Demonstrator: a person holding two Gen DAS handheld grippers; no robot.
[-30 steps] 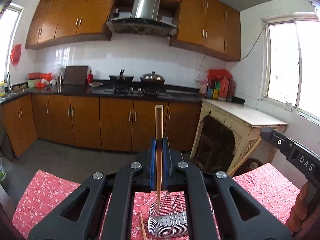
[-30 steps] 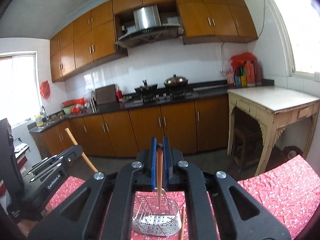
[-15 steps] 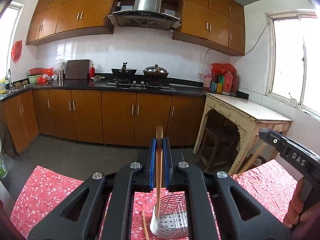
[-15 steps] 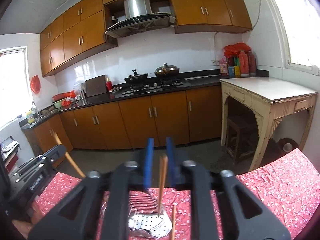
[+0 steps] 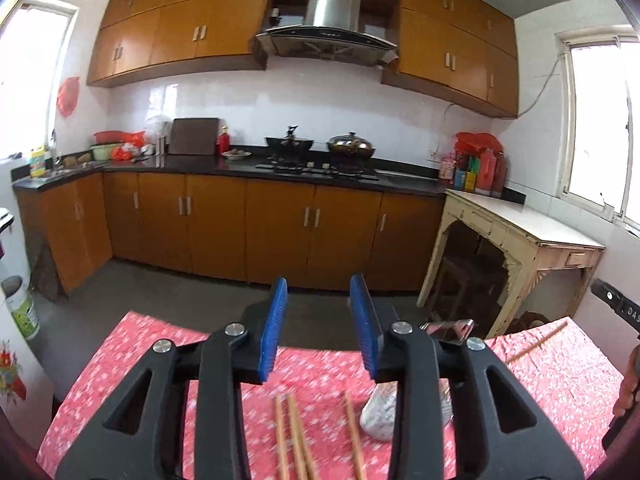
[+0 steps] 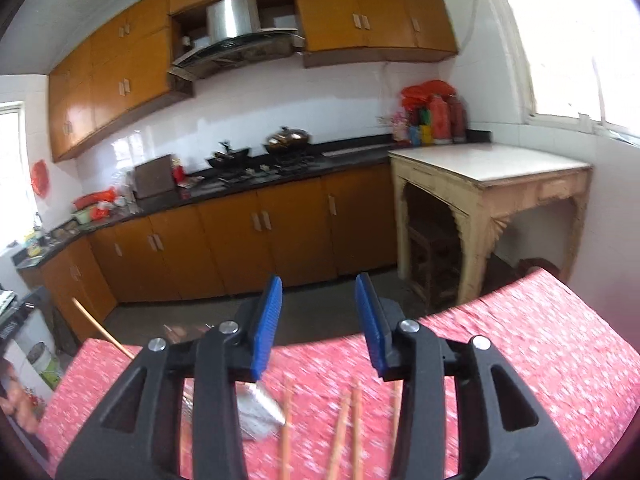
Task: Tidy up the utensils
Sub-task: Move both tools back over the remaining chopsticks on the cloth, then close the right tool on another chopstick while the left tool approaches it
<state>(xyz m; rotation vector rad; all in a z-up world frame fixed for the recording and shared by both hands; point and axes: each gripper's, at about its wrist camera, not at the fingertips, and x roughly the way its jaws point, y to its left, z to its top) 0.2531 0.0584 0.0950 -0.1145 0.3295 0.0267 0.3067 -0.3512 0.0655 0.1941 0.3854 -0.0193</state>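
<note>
Done: a wooden chopstick (image 5: 536, 343) is seen leaning from the silver wire utensil holder (image 5: 380, 416).
Left: four loose wooden chopsticks (image 6: 344, 432) lie on the red floral-clothed bench (image 6: 520, 360).
Left hand-held gripper (image 5: 319, 322): jaws opening, nothing between.
Right hand-held gripper (image 6: 319, 322): jaws opening, nothing between.

A black countertop (image 5: 192, 166) runs along the tiled back wall over orange-brown base cabinets (image 5: 276, 232). On its gas hob (image 5: 316, 168) stand a dark wok (image 5: 289, 142) and a lidded steel pot (image 5: 351, 145), under a steel range hood (image 5: 328, 28). Red bottles (image 5: 486, 168) crowd the countertop's right end, beside a worn cream side table (image 5: 520, 236). A dark chopping board (image 5: 195, 136) leans against the wall.
</note>
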